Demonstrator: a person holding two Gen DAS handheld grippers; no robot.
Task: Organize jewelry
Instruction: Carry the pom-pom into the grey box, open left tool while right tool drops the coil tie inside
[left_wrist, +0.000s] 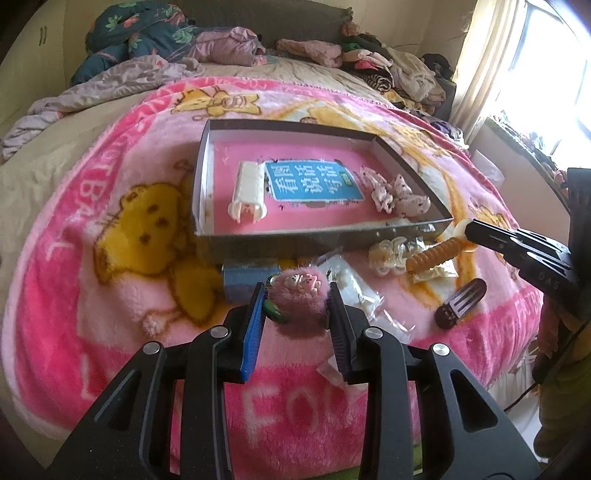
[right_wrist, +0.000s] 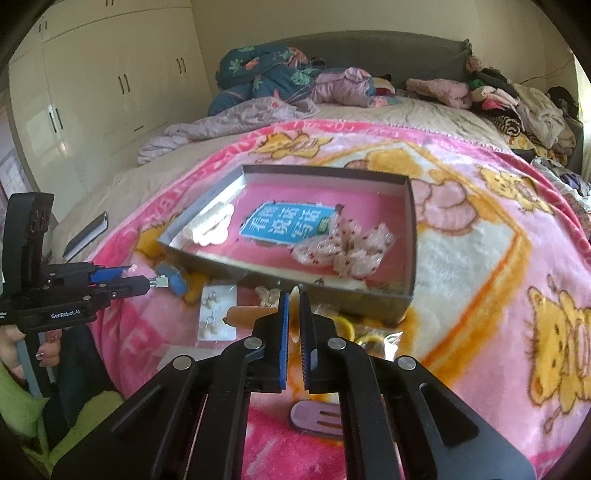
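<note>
While both clamp, left hand-held gripper (left_wrist: 297, 295) apparently pinches fuzzy clip (left_wrist: 298, 297).

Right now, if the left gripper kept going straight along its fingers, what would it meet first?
Probably the grey near wall of the shallow box, just beyond the blue item on the blanket. The left gripper is shut on a pink fuzzy hair clip; depth is uncertain.

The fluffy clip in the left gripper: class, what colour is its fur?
Pink; the fluffy clip shows best in the left wrist view.

One box (left_wrist: 207, 177), two grippers (left_wrist: 295, 306), one fuzzy pink clip (left_wrist: 297, 297), one blanket (left_wrist: 140, 206)
</note>
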